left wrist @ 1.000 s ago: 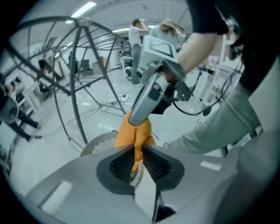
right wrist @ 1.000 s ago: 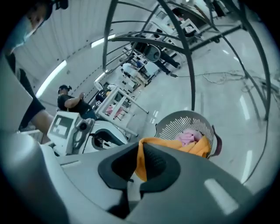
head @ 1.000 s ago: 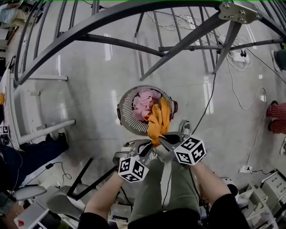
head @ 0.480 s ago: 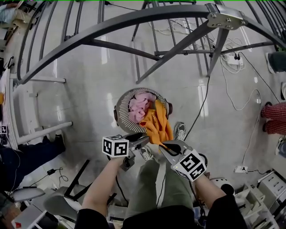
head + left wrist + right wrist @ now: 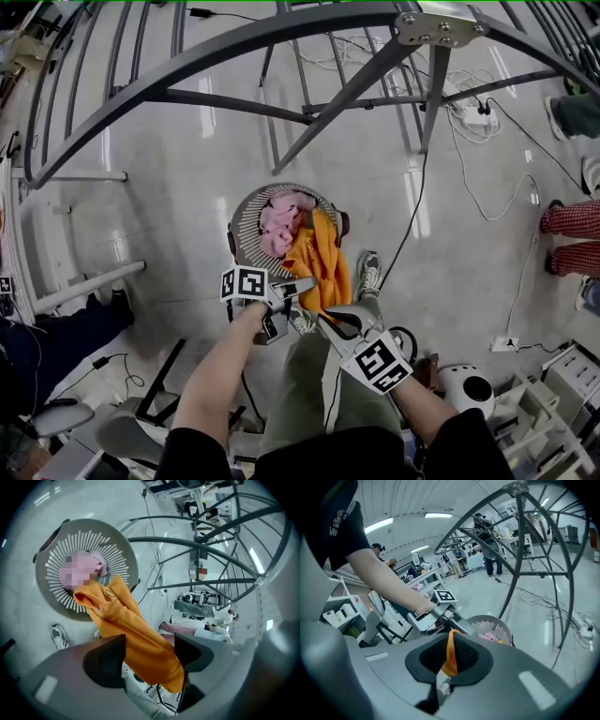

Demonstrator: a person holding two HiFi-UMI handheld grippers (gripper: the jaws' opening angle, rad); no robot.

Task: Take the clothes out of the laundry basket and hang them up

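**Orange garment strung from the right pinch through the open left jaws**

The right hand-held gripper [image 5: 325, 320] is clamped on the top edge of the orange garment [image 5: 317, 262]; its own view shows a fold of orange cloth pinched between the closed jaws. From that pinch the garment's long axis runs away from the person and downward, and its lower end lies in the laundry basket [image 5: 242, 220], beside the pink clothes [image 5: 279, 223] left inside.

The left hand-held gripper [image 5: 295, 298] sits just beside the right one, on the basket side. Its jaws have just been opening and stand wide apart. The orange strip passes lengthwise through the gap, close against one jaw and clear of the other, so the cloth is between them but not gripped.

The coming move likely turns on this alignment: the left jaws already straddle the cloth just below the right pinch, so closing there would give a second hold for spreading it. The drying rack's frame [image 5: 439, 26] arches over the basket, well apart from both hands.
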